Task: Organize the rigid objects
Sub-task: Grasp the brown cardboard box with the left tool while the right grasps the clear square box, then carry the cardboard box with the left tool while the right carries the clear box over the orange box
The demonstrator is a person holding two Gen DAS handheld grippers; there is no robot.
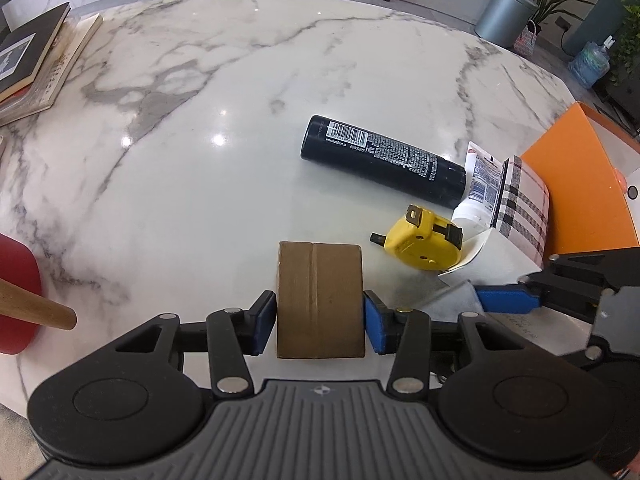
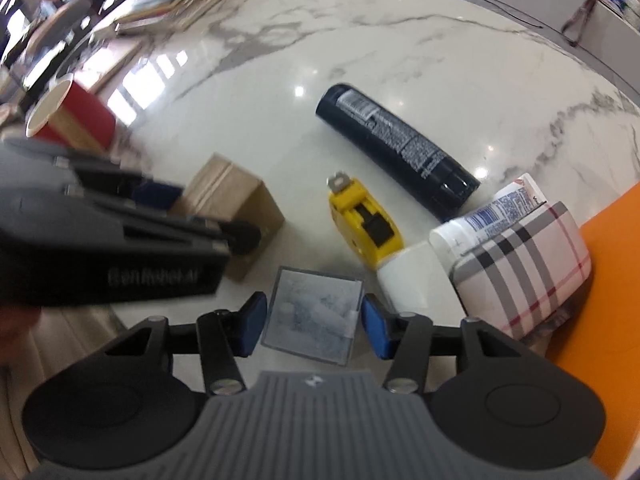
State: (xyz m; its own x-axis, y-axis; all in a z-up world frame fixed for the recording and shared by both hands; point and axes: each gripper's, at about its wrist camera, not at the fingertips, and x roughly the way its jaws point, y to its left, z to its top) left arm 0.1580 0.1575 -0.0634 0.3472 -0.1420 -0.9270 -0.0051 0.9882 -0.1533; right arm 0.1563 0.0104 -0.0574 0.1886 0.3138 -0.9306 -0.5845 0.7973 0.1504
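Observation:
A small brown cardboard box [image 1: 320, 300] sits between the blue pads of my left gripper [image 1: 320, 322], which press on both of its sides. My right gripper [image 2: 312, 322] is shut on a flat clear plastic case [image 2: 310, 316] with grey-blue contents. In the right wrist view the left gripper [image 2: 192, 212] shows blurred at the left, on the box [image 2: 240, 200]. On the marble table [image 1: 200, 160] lie a black spray can [image 1: 384, 160], a yellow tape measure [image 1: 424, 240] and a white tube [image 1: 482, 184].
A plaid pouch [image 1: 524, 208] leans on an orange box [image 1: 580, 184] at the right. Books [image 1: 36, 68] are stacked at the far left. A red paddle [image 1: 16, 292] with a wooden handle lies at the left edge. A white cylinder [image 2: 412, 280] stands by the pouch.

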